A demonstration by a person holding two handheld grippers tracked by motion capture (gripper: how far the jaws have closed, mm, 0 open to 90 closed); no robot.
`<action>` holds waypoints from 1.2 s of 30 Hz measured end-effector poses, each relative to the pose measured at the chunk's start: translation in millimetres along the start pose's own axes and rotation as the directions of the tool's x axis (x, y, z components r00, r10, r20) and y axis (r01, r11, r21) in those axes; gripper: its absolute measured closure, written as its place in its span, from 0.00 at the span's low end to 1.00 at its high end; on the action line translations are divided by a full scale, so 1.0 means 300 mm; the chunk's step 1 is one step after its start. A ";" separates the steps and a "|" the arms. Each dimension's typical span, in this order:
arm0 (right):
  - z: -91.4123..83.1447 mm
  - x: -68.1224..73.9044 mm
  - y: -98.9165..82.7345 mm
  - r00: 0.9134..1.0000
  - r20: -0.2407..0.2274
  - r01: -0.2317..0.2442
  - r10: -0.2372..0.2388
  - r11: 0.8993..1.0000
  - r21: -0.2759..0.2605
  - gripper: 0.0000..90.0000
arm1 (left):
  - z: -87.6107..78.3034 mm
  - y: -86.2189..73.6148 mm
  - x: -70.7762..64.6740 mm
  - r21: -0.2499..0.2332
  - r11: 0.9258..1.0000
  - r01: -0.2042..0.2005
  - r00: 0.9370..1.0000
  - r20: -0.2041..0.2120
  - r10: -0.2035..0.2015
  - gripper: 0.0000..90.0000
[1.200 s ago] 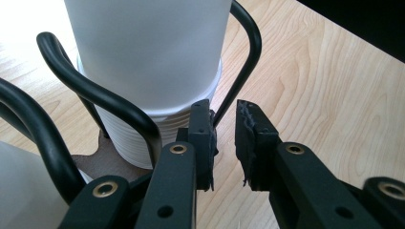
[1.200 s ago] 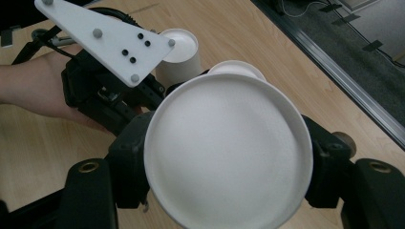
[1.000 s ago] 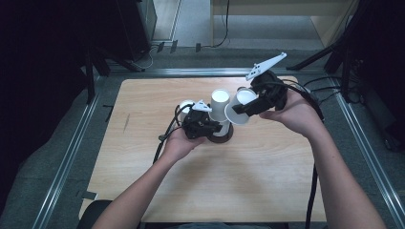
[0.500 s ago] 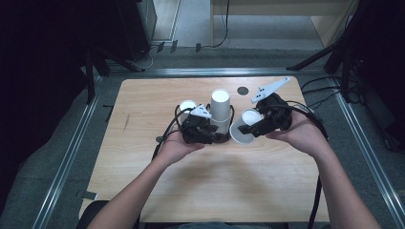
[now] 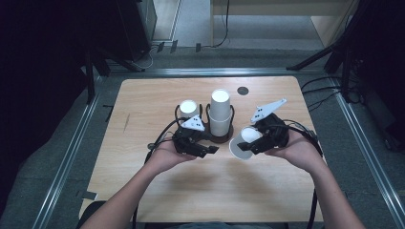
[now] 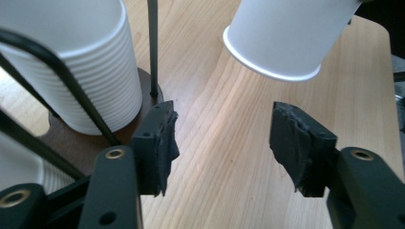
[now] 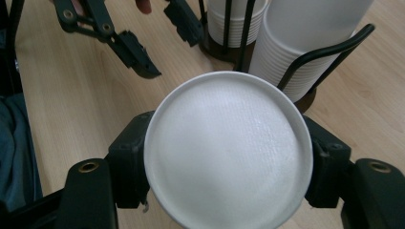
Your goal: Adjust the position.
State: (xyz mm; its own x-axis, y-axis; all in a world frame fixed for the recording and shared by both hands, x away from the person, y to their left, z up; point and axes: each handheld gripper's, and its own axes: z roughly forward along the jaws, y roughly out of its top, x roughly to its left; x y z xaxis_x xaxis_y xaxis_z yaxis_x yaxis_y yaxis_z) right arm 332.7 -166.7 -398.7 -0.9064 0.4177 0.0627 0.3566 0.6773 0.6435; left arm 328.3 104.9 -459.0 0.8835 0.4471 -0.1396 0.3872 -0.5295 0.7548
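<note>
- The right gripper [image 5: 253, 142] clamps a paper cup [image 5: 241, 143], tilted mouth-down, low over the table [image 5: 143, 102] just beside the rack [image 5: 220, 138].
- The left gripper [image 5: 206, 149] has just been opening, jaws apart and empty, beside the cup stack [image 5: 219, 112].
- Probably best: level the cup before releasing, and keep the left gripper clear of the rack.
</note>
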 end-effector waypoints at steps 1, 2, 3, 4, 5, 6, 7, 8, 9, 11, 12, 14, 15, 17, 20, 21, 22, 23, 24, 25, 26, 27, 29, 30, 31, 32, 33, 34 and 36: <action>0.007 0.002 -0.006 1.000 -0.003 0.002 -0.002 1.000 0.001 0.36 | -0.003 -0.010 0.007 0.001 1.000 0.008 1.000 0.007 -0.008 0.45; 0.016 0.005 -0.012 1.000 -0.008 0.006 -0.006 1.000 0.000 0.36 | -0.004 -0.016 0.011 0.005 1.000 0.016 1.000 0.010 -0.016 0.45; 0.022 0.006 -0.016 1.000 -0.011 0.010 -0.010 1.000 0.000 0.36 | -0.006 -0.023 0.017 0.007 1.000 0.024 1.000 0.018 -0.024 0.45; 0.028 0.008 -0.021 1.000 -0.014 0.010 -0.010 1.000 0.001 0.36 | -0.007 -0.030 0.022 0.007 1.000 0.027 0.999 0.025 -0.027 0.46; 0.036 0.011 -0.026 1.000 -0.019 0.008 -0.008 1.000 0.001 0.36 | -0.008 -0.035 0.025 0.008 1.000 0.028 0.999 0.027 -0.028 0.47; 0.043 0.012 -0.032 1.000 -0.021 0.013 -0.013 1.000 -0.001 0.36 | -0.009 -0.038 0.028 0.012 1.000 0.020 0.999 0.030 -0.020 0.47; 0.051 0.013 -0.037 1.000 -0.023 0.017 -0.017 1.000 0.000 0.36 | -0.009 -0.041 0.027 0.011 1.000 0.015 0.999 0.030 -0.015 0.47; 0.059 0.014 -0.043 1.000 -0.025 0.016 -0.016 1.000 0.004 0.36 | -0.009 -0.044 0.027 0.010 1.000 0.008 0.999 0.033 -0.008 0.47; 0.069 0.014 -0.049 1.000 -0.027 0.016 -0.016 1.000 0.007 0.36 | -0.009 -0.048 0.026 0.009 1.000 -0.003 0.999 0.040 0.003 0.47; 0.087 0.015 -0.058 0.999 -0.032 0.016 -0.015 1.000 0.010 0.36 | -0.006 -0.055 0.025 0.014 1.000 -0.024 0.999 0.043 0.024 0.47; 0.095 0.017 -0.062 0.999 -0.036 0.014 -0.013 1.000 0.018 0.36 | -0.004 -0.059 0.025 0.025 0.999 -0.038 0.998 0.044 0.037 0.47; 0.119 0.015 -0.070 0.999 -0.048 0.023 -0.023 1.000 0.014 0.36 | 0.001 -0.064 0.029 0.036 0.998 -0.055 0.998 0.047 0.053 0.47; 0.126 0.014 -0.072 0.998 -0.054 0.017 -0.016 1.000 0.016 0.36 | 0.004 -0.066 0.031 0.038 0.998 -0.053 0.997 0.052 0.051 0.46; 0.151 0.011 -0.075 0.998 -0.060 0.010 -0.009 1.000 0.019 0.36 | 0.008 -0.068 0.037 0.039 0.998 -0.058 0.997 0.055 0.056 0.44; 0.176 0.013 -0.078 0.998 -0.064 0.020 -0.018 0.999 0.028 0.36 | 0.012 -0.074 0.042 0.045 0.997 -0.068 0.997 0.049 0.065 0.39; 0.185 0.013 -0.080 0.998 -0.066 0.021 -0.020 0.999 0.026 0.36 | 0.013 -0.076 0.044 0.051 0.996 -0.069 0.997 0.047 0.067 0.38; 0.185 0.013 -0.080 0.998 -0.066 0.021 -0.020 0.999 0.026 0.36 | 0.013 -0.076 0.044 0.051 0.996 -0.069 0.997 0.047 0.067 0.36; 0.197 0.015 -0.082 0.997 -0.076 0.022 -0.020 0.999 0.023 0.36 | 0.017 -0.079 0.048 0.065 0.996 -0.063 0.997 0.040 0.061 0.34; 0.201 0.017 -0.082 0.997 -0.080 0.017 -0.015 1.000 0.021 0.36 | 0.019 -0.080 0.051 0.070 0.996 -0.054 0.998 0.049 0.050 0.33; 0.206 0.018 -0.083 0.996 -0.085 0.017 -0.016 1.000 0.019 0.36 | 0.021 -0.081 0.054 0.077 0.996 -0.043 0.998 0.055 0.039 0.32; 0.212 0.019 -0.084 0.996 -0.087 0.020 -0.019 1.000 0.015 0.36 | 0.022 -0.081 0.054 0.079 0.996 -0.042 0.998 0.055 0.038 0.29; 0.216 0.019 -0.084 0.996 -0.087 0.023 -0.022 1.000 0.014 0.36 | 0.023 -0.083 0.054 0.082 0.995 -0.047 0.997 0.065 0.042 0.25; 0.229 0.020 -0.084 0.995 -0.096 0.018 -0.016 1.000 0.017 0.35 | 0.027 -0.084 0.049 0.094 0.994 -0.057 0.996 0.068 0.050 0.18; 0.237 0.019 -0.082 0.995 -0.098 0.018 -0.016 1.000 0.013 0.35 | 0.029 -0.085 0.046 0.099 0.993 -0.057 0.996 0.073 0.050 0.15; 0.242 0.020 -0.080 0.995 -0.104 0.014 -0.012 1.000 0.015 0.35 | 0.030 -0.086 0.044 0.099 0.994 -0.057 0.996 0.077 0.049 0.14; 0.247 0.021 -0.078 0.994 -0.109 0.014 -0.012 1.000 0.016 0.35 | 0.031 -0.088 0.042 0.094 0.994 -0.055 0.996 0.082 0.047 0.13; 0.253 0.022 -0.074 0.994 -0.111 0.016 -0.015 1.000 0.016 0.35 | 0.032 -0.090 0.041 0.094 0.994 -0.051 0.995 0.091 0.043 0.12; 0.257 0.025 -0.070 0.993 -0.118 0.016 -0.014 1.000 0.015 0.35 | 0.034 -0.092 0.039 0.094 0.994 -0.046 0.994 0.100 0.037 0.11; 0.267 0.029 -0.061 0.991 -0.129 0.021 -0.020 1.000 0.009 0.35 | 0.039 -0.097 0.037 0.098 0.994 -0.050 0.993 0.112 0.039 0.09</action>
State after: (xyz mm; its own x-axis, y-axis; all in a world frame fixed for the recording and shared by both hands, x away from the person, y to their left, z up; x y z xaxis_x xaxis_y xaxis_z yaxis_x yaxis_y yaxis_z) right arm 336.4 -126.8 -471.0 -0.9349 0.3228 0.1479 0.3396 0.6915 0.6376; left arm 330.0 116.9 -489.9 0.9218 0.3428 -0.1813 0.3668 -0.6190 0.6945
